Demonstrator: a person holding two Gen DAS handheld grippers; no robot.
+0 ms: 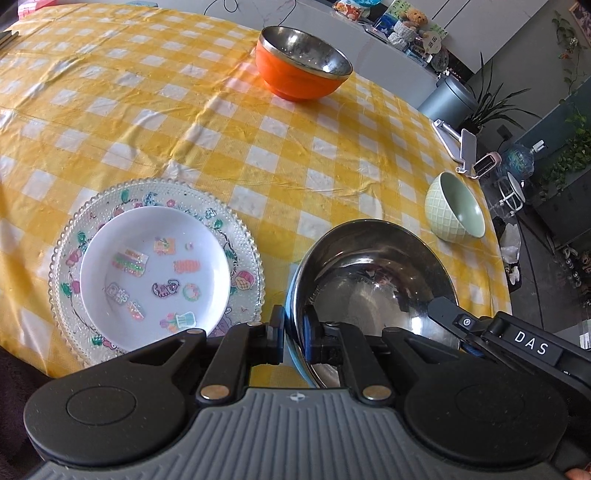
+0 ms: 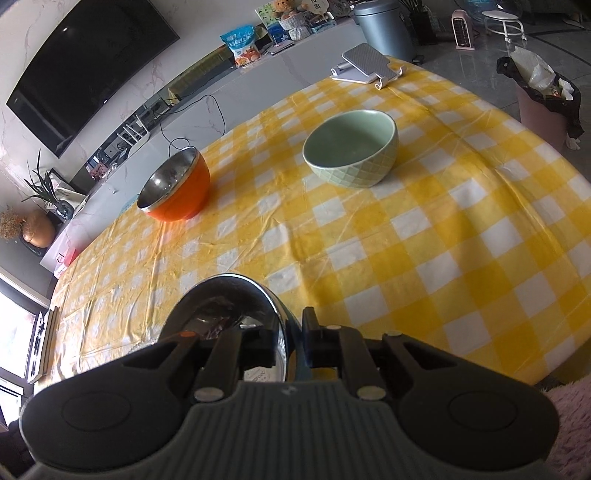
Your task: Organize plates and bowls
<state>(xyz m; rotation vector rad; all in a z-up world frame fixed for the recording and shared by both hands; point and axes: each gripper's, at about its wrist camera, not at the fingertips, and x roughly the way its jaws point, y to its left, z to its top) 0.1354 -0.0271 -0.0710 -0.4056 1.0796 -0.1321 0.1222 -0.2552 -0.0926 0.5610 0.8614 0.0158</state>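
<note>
A steel bowl (image 1: pixel 373 273) with a blue outside sits low over the table, just right of the stacked plates. My left gripper (image 1: pixel 295 332) is shut on its near-left rim, one pad inside and one outside. My right gripper (image 2: pixel 291 332) is shut on the opposite rim of the same steel bowl (image 2: pixel 221 299), and its black fingers (image 1: pixel 443 314) show in the left wrist view. A white plate (image 1: pixel 155 273) with stickers lies in a patterned glass plate (image 1: pixel 62 258). An orange bowl (image 1: pixel 299 74) (image 2: pixel 181 192) and a green bowl (image 1: pixel 454 208) (image 2: pixel 351 155) stand farther off.
A yellow checked cloth covers the table (image 1: pixel 184 129). A phone stand (image 2: pixel 365 62) sits at the far edge beyond the green bowl. Past the table edge, on the floor, are a bin (image 2: pixel 543 107) and a small heater (image 2: pixel 463 27).
</note>
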